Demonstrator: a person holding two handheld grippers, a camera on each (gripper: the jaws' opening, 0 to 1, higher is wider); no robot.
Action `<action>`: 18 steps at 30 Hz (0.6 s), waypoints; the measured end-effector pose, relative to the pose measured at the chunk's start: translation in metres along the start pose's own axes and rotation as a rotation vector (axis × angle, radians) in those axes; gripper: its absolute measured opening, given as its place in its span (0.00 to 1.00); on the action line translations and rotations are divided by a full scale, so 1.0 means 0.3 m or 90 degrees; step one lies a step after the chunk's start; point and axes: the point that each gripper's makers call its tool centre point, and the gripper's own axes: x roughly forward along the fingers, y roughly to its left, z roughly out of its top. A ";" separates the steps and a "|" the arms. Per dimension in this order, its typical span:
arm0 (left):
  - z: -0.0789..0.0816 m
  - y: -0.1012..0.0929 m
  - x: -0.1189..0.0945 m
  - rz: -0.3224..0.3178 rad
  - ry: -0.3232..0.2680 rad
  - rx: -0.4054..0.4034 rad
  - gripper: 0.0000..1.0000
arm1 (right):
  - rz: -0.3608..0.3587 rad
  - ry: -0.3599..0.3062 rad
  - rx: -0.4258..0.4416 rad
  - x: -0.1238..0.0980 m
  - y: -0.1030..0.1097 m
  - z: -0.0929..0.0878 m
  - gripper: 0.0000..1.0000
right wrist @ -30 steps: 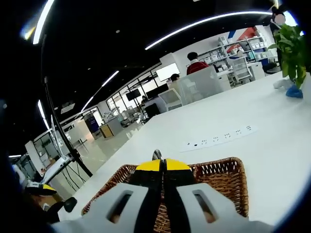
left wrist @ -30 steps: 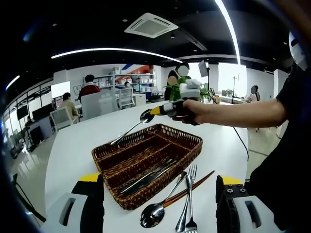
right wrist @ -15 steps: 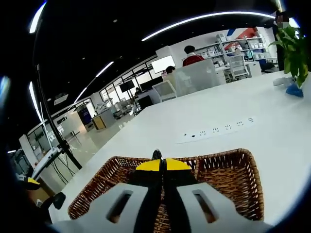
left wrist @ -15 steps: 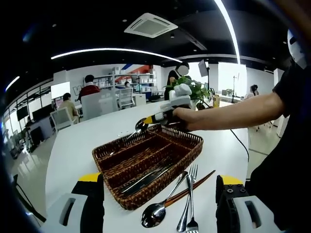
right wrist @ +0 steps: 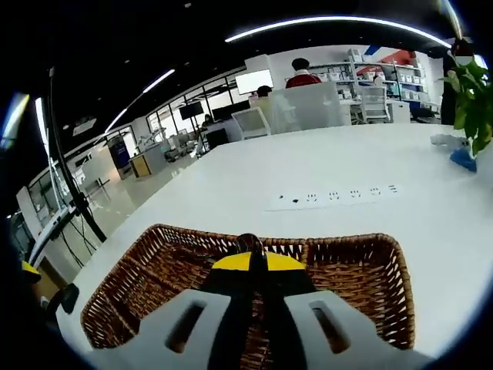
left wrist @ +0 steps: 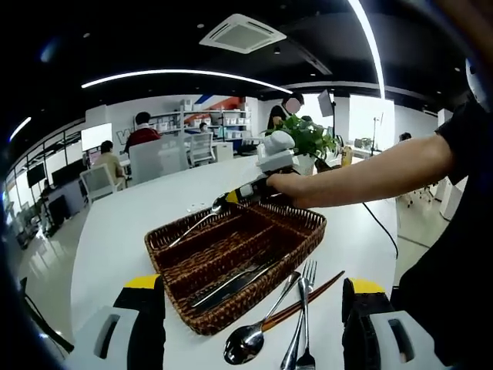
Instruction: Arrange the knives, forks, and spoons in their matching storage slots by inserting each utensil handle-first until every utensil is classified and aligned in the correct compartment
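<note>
Over the wicker basket (left wrist: 231,258), right hand-held gripper (left wrist: 248,190), clenched on a spoon (left wrist: 202,219), has dropped lower, handle nearing a slot; left hand-held gripper (left wrist: 250,327) idles released.

The brown wicker tray (left wrist: 231,254) with long divided slots sits on the white table, with a couple of knives (left wrist: 235,281) lying flat in its near slot. One silver spoon (left wrist: 202,219) is up in the air, tilted over the tray's far-left end, handle toward the slots. Just beside the tray's near edge lie another spoon (left wrist: 258,330) and two forks (left wrist: 302,316), crossing each other
</note>
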 end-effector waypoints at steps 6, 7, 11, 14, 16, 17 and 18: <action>0.003 -0.009 -0.003 -0.002 -0.004 -0.001 1.00 | -0.016 0.038 -0.021 0.024 -0.013 -0.009 0.03; 0.002 -0.008 -0.004 -0.002 -0.004 -0.002 1.00 | -0.017 0.041 -0.023 0.026 -0.015 -0.010 0.04; -0.001 -0.009 -0.006 -0.001 -0.004 -0.002 1.00 | -0.032 0.062 -0.056 0.036 -0.030 -0.026 0.05; -0.001 -0.006 -0.009 0.001 -0.006 -0.001 1.00 | -0.040 0.071 -0.095 0.040 -0.041 -0.032 0.06; -0.002 -0.004 -0.012 0.002 -0.006 -0.002 1.00 | -0.039 0.073 -0.125 0.039 -0.051 -0.034 0.00; -0.002 -0.003 -0.016 0.003 -0.007 0.000 1.00 | -0.034 0.072 -0.119 0.038 -0.045 -0.034 0.00; -0.002 -0.001 -0.020 0.005 -0.007 -0.001 1.00 | -0.037 0.060 -0.116 0.035 -0.050 -0.018 0.00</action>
